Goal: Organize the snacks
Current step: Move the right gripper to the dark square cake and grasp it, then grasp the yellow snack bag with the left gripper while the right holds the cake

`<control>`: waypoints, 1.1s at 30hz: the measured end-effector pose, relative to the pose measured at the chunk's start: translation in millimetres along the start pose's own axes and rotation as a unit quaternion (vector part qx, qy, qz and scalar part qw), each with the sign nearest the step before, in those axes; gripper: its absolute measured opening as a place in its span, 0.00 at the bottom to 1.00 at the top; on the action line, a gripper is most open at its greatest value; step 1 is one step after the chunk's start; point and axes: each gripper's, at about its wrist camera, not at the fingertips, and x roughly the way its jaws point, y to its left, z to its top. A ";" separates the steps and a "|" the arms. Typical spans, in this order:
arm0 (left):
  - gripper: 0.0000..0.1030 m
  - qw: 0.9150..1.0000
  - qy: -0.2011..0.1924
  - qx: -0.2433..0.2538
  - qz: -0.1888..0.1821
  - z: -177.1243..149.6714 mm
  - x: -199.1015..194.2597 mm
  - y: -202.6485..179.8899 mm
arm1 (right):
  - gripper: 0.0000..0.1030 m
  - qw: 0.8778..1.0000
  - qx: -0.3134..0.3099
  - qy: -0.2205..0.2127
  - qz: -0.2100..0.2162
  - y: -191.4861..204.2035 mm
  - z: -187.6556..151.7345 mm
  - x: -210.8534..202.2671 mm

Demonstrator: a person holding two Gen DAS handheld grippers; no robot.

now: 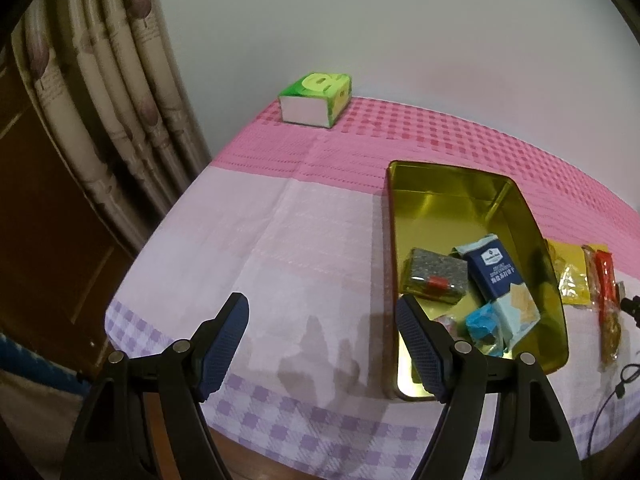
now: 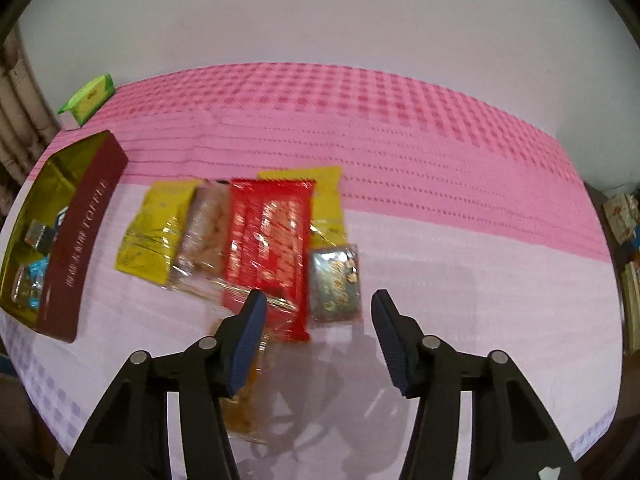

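Note:
A gold tin (image 1: 448, 184) with dark red outer walls (image 2: 80, 232) lies on the pink cloth. Inside it are a dark packet (image 1: 436, 276), a blue cracker packet (image 1: 500, 276) and a light blue wrapped sweet (image 1: 484, 320). My left gripper (image 1: 322, 304) hovers open beside the tin's near left corner, holding nothing. To the right of the tin lie loose snacks: a yellow packet (image 2: 154, 228), a clear packet of beige pieces (image 2: 204, 228), a red packet (image 2: 268, 240) and a grey-green packet (image 2: 334, 280). My right gripper (image 2: 320, 300) stands open above their near edge, gripping nothing.
A green tissue box (image 1: 316, 98) stands at the table's far left corner by the wall. Curtains (image 1: 100, 120) hang left of the table. An orange snack packet (image 2: 244, 408) lies under my right gripper's left finger. A black cable (image 1: 616, 384) trails at the near right.

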 end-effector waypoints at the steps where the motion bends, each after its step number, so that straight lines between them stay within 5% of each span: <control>1: 0.74 1.000 0.000 0.005 0.002 0.3 -1.2 -4.1 | 0.50 1.000 0.001 0.001 0.003 -2.4 -0.9 2.0; 15: 0.74 0.997 0.008 0.062 -0.050 9.0 -10.6 -94.3 | 0.47 1.000 0.019 -0.003 0.022 -21.3 1.8 22.6; 24: 0.74 0.989 0.011 0.110 -0.100 12.3 -9.9 -185.8 | 0.28 0.999 0.020 -0.006 0.039 -32.1 -7.2 30.1; 33: 0.74 0.982 0.017 0.129 -0.139 6.5 3.7 -242.5 | 0.27 0.999 0.028 -0.031 0.015 -57.8 -13.7 27.3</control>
